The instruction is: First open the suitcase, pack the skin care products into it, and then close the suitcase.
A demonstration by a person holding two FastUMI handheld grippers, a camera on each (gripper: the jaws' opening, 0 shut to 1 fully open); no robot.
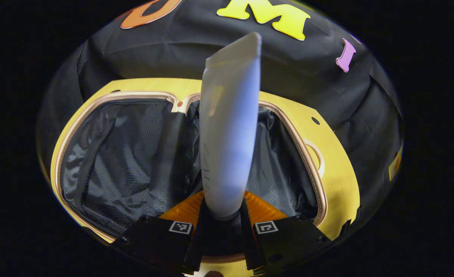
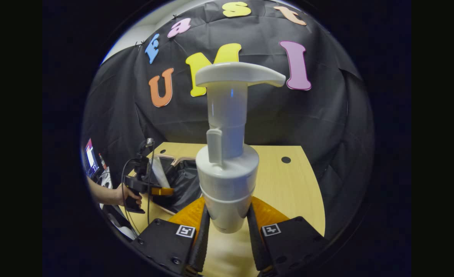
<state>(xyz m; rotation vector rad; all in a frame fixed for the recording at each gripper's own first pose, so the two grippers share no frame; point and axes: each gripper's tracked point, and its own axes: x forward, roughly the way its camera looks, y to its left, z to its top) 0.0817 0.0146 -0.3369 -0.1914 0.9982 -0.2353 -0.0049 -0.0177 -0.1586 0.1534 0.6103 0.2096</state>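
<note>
Suitcase (image 1: 96, 161) lies open on a pale wooden table (image 1: 338, 181), its dark mesh-lined interior facing up, edged by a tan zip border; in the left gripper view, the left gripper (image 1: 223, 231) hangs above that interior with both fingers pressed on the lower end of a white squeeze tube (image 1: 228, 127), which stands upright with its flat crimped end at the top; in the right gripper view, the right gripper (image 2: 227, 234) clamps the base of a white pump bottle (image 2: 227, 173), upright, pump head on top, over bare tabletop to the right of the suitcase; farther off on the left, a hand (image 2: 125, 196) holds the other gripper over the open case.
</note>
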